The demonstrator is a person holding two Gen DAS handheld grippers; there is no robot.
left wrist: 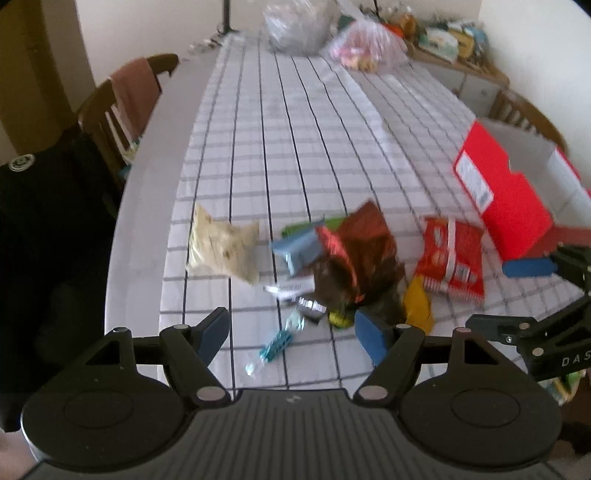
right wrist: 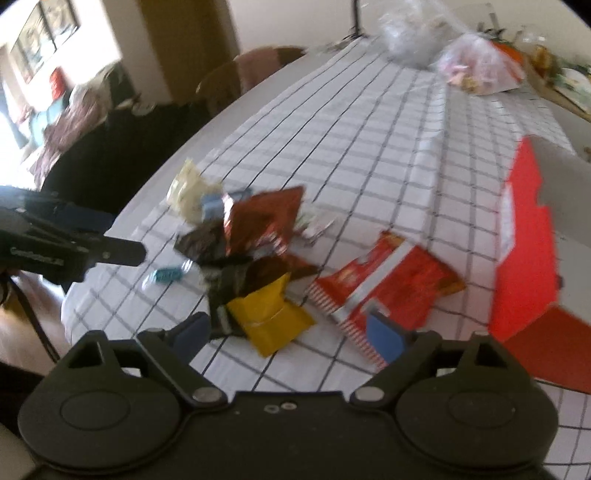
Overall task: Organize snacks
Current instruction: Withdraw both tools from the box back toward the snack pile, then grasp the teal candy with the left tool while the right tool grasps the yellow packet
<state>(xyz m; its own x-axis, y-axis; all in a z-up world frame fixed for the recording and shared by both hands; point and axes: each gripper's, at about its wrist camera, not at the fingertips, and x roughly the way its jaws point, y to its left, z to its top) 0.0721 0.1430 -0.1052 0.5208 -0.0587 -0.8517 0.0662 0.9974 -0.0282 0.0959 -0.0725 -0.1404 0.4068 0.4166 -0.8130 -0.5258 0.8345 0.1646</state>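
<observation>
A pile of snacks lies on the checked tablecloth [left wrist: 295,129]: a pale bag [left wrist: 221,247], a brown foil bag [left wrist: 365,251], a light blue packet [left wrist: 299,249], a red striped packet [left wrist: 452,260], a yellow packet [left wrist: 419,306] and a small teal candy [left wrist: 277,345]. My left gripper [left wrist: 291,336] is open and empty, just short of the pile. My right gripper [right wrist: 290,338] is open and empty over the yellow packet [right wrist: 273,317], with the red striped packet [right wrist: 384,291] to its right. A red open box [left wrist: 509,192] stands right; it also shows in the right wrist view [right wrist: 524,236].
Plastic bags [left wrist: 332,33] sit at the table's far end. A wooden chair [left wrist: 129,99] stands at the left side. A dark garment [left wrist: 44,229] hangs at the left. A cluttered shelf [left wrist: 450,40] is at the back right.
</observation>
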